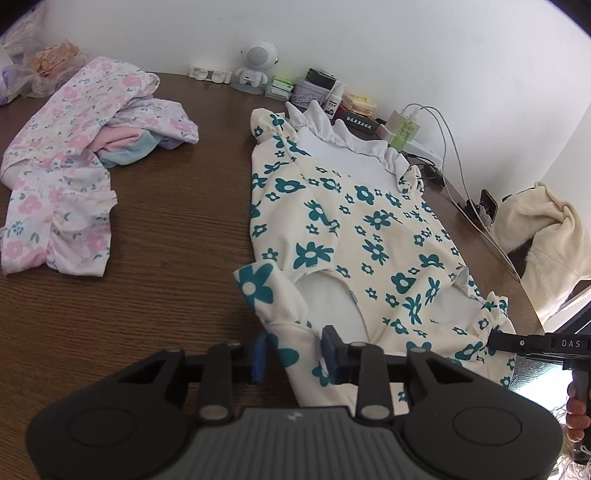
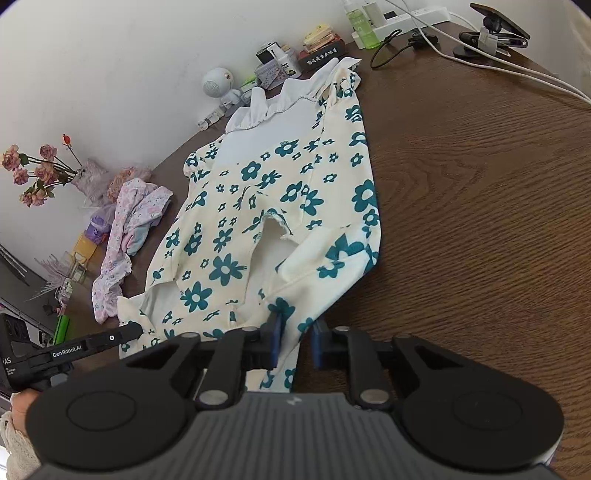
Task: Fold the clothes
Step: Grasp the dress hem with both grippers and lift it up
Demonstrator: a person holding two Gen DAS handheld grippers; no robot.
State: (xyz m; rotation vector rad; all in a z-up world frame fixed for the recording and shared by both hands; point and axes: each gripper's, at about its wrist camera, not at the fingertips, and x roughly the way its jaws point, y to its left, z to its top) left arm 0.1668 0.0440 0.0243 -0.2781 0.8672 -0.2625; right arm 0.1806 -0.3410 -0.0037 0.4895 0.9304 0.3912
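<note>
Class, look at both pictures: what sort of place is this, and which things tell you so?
Probably a room at home. A wooden table against a white wall holds a floral dress, a heap of pink clothes, dried roses and a power strip.

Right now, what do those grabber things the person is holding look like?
Each hand-held gripper is black plastic with two blue pads at the tips, silver round bolts on its linkage bars, and a ribbed grey body. The left hand-held gripper and the right hand-held gripper match. White lettering runs along their sides. A cream knitted sleeve covers one wrist.
</note>
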